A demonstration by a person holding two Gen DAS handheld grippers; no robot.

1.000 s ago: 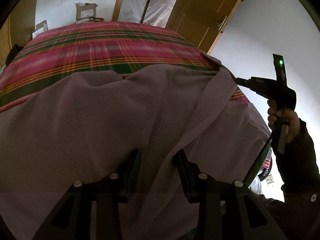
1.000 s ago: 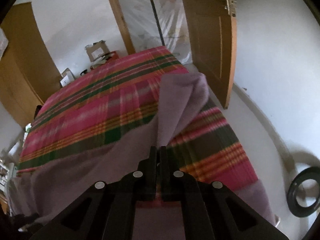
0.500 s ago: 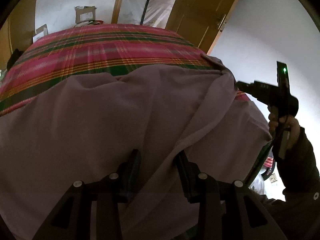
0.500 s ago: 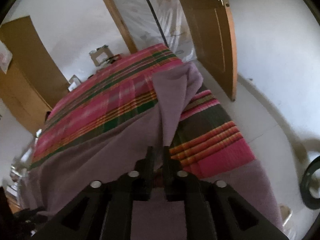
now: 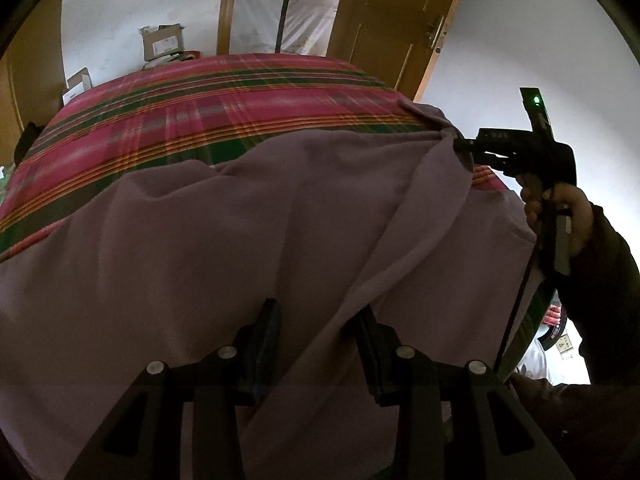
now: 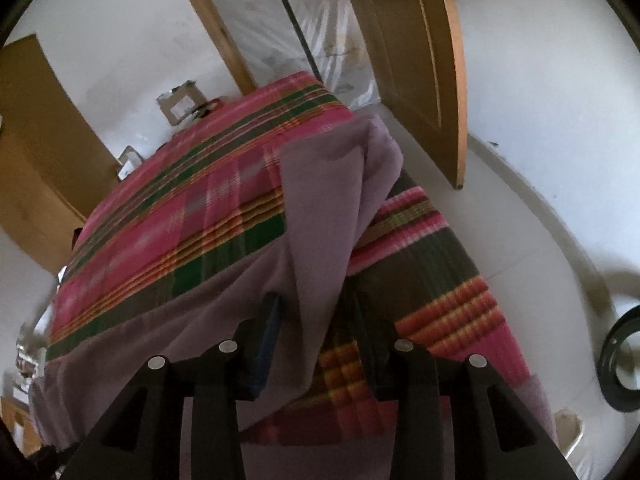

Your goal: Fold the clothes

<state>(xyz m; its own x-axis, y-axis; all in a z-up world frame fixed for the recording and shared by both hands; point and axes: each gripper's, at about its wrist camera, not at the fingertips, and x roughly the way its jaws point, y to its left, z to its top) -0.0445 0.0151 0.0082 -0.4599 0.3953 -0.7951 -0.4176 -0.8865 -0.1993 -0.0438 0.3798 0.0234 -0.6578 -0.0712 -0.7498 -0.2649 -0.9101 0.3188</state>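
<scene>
A mauve garment [image 5: 224, 248] of soft, matte cloth lies across the near part of a bed covered with a pink, green and orange plaid blanket [image 5: 208, 112]; it spreads in broad shallow wrinkles, and one long fold runs diagonally from the left gripper [image 5: 316, 320] up toward the right gripper [image 5: 466, 145]. In the left wrist view the left gripper's jaws stand apart with cloth bunched up between them and touching both fingers [image 5: 268, 332]; whether they press it or merely straddle it cannot be told. Ahead and to the right of those jaws, the right gripper, held in a person's hand [image 5: 560, 208] with a dark sleeve [image 5: 604, 280], meets a raised corner of the garment. In the right wrist view the right gripper [image 6: 316, 312] has its jaws parted, a hanging strip of the mauve garment [image 6: 320, 200] passing between them without being squeezed, the plaid blanket [image 6: 192, 216] showing beyond and below. Half a second ago these right jaws were nearly closed on the cloth; now they have spread wide, releasing it, and the lifted fold sits closer and larger ahead of them. The left jaws' spacing is unchanged.
</scene>
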